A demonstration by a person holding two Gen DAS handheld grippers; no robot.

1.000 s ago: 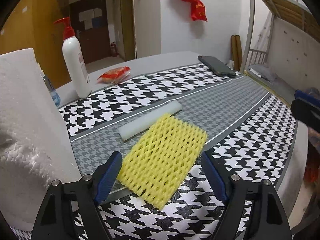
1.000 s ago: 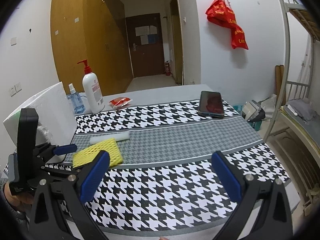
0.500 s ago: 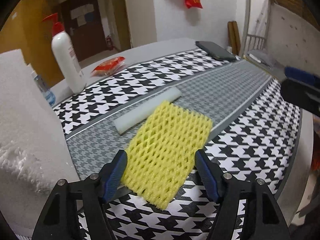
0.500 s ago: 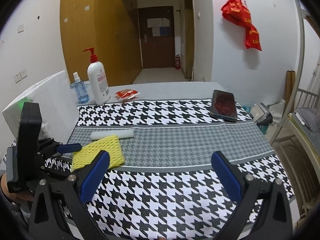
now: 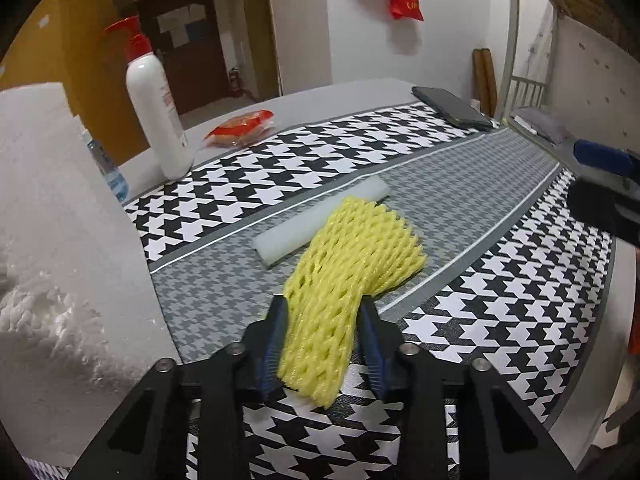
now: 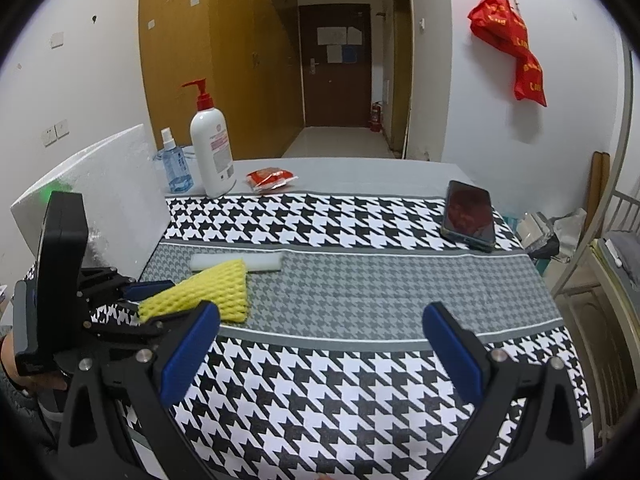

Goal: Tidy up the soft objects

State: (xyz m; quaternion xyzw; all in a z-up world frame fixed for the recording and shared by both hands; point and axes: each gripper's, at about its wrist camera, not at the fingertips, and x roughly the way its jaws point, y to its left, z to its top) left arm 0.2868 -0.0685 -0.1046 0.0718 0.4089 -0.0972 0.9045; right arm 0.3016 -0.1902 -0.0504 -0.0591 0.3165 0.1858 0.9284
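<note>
My left gripper [image 5: 322, 336] has its jaws closing on the near end of the yellow foam net [image 5: 352, 264], which is bunching up between them and fanning out ahead on the counter [image 5: 500, 280]. It looks super light and squishy, so a pinch on that gathered end should hold fine. The white foam stick [image 5: 320, 216] sits just past the net, touching it. My right gripper [image 6: 320, 344] has its jaws wide with nothing in them.
</note>
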